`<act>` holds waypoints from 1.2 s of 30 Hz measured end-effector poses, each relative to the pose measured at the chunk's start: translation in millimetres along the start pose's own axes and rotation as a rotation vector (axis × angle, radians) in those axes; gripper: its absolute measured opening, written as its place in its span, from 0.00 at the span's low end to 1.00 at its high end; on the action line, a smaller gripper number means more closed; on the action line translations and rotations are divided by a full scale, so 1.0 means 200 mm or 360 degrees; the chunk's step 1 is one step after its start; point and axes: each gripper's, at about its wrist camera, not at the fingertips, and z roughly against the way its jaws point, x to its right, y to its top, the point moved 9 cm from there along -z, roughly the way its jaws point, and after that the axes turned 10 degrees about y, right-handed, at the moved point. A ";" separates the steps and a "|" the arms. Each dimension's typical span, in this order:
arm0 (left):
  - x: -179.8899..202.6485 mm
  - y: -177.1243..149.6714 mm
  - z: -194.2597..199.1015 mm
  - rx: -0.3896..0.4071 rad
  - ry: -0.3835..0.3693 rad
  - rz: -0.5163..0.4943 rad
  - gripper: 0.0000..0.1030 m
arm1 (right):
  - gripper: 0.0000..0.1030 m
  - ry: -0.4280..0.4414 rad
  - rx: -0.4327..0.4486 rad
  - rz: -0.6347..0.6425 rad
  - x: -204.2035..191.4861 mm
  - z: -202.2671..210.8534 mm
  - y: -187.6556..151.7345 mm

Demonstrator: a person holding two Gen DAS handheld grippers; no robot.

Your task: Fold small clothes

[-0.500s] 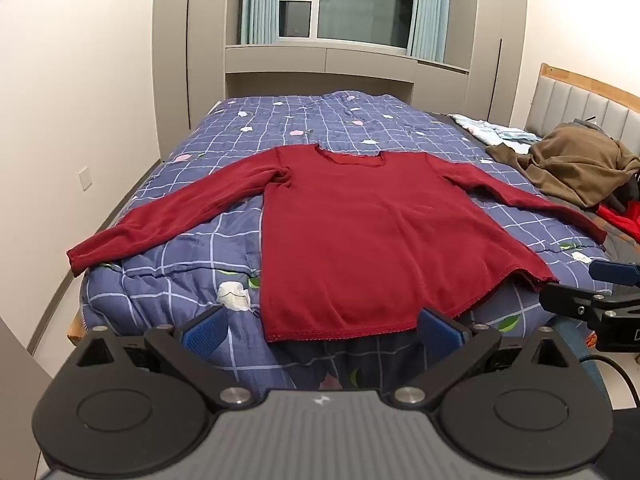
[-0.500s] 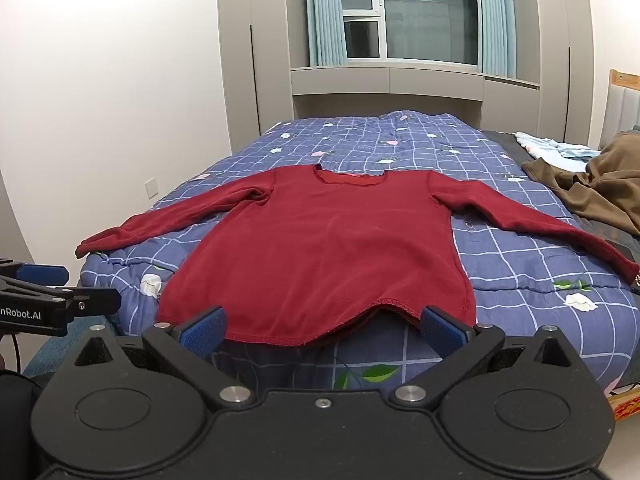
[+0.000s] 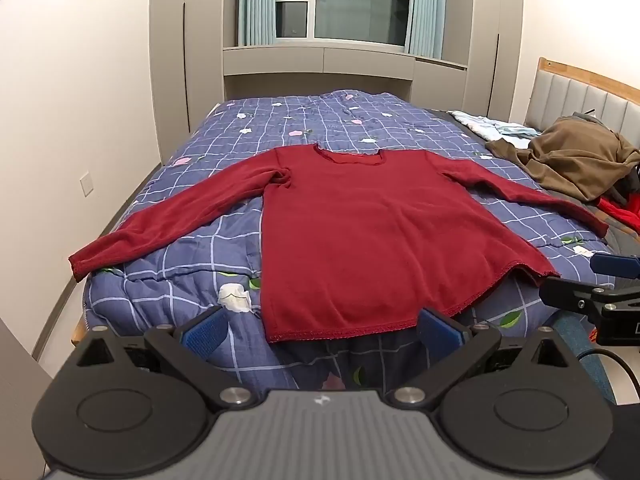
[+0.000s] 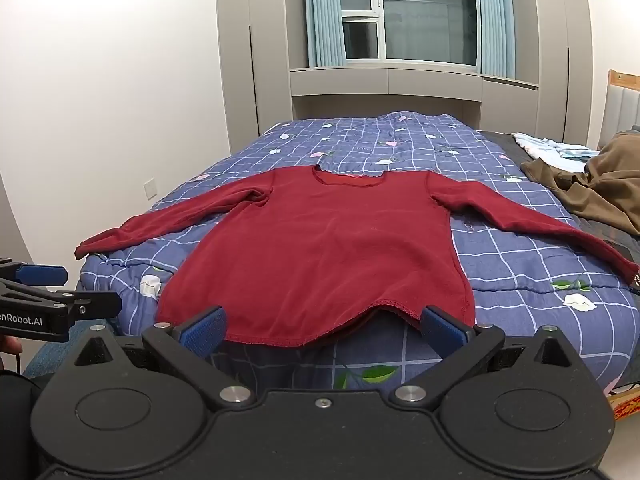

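A dark red long-sleeved sweater [image 3: 360, 232] lies flat on the bed, neck toward the window, both sleeves spread out to the sides; it also shows in the right wrist view [image 4: 332, 248]. Its hem hangs at the bed's near edge. My left gripper [image 3: 322, 330] is open and empty, held just short of the hem. My right gripper [image 4: 322, 328] is open and empty, also just short of the hem. Each gripper shows at the edge of the other's view, the right one [image 3: 600, 300] and the left one [image 4: 44, 300].
The bed has a blue checked quilt [image 3: 336, 120] with flower prints. A brown garment [image 3: 576, 160] and a red one [image 3: 624, 212] lie heaped at the right by the headboard [image 3: 588, 92]. A white wall [image 3: 60, 140] runs along the bed's left side.
Both views have tilted up a little, so the sweater sits slightly lower in the frame. Both grippers stay open and empty.
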 end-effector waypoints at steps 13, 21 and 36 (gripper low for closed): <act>0.00 0.00 0.00 0.0002 -0.0001 -0.0002 1.00 | 1.00 0.0001 0.0000 -0.0002 0.00 0.00 0.00; 0.00 0.00 0.00 0.0000 -0.0001 -0.0002 1.00 | 1.00 -0.0005 -0.0008 0.0003 -0.01 -0.01 -0.01; 0.01 0.00 -0.01 -0.0002 -0.0002 -0.0001 1.00 | 1.00 -0.0013 -0.0009 0.0015 0.00 0.00 0.00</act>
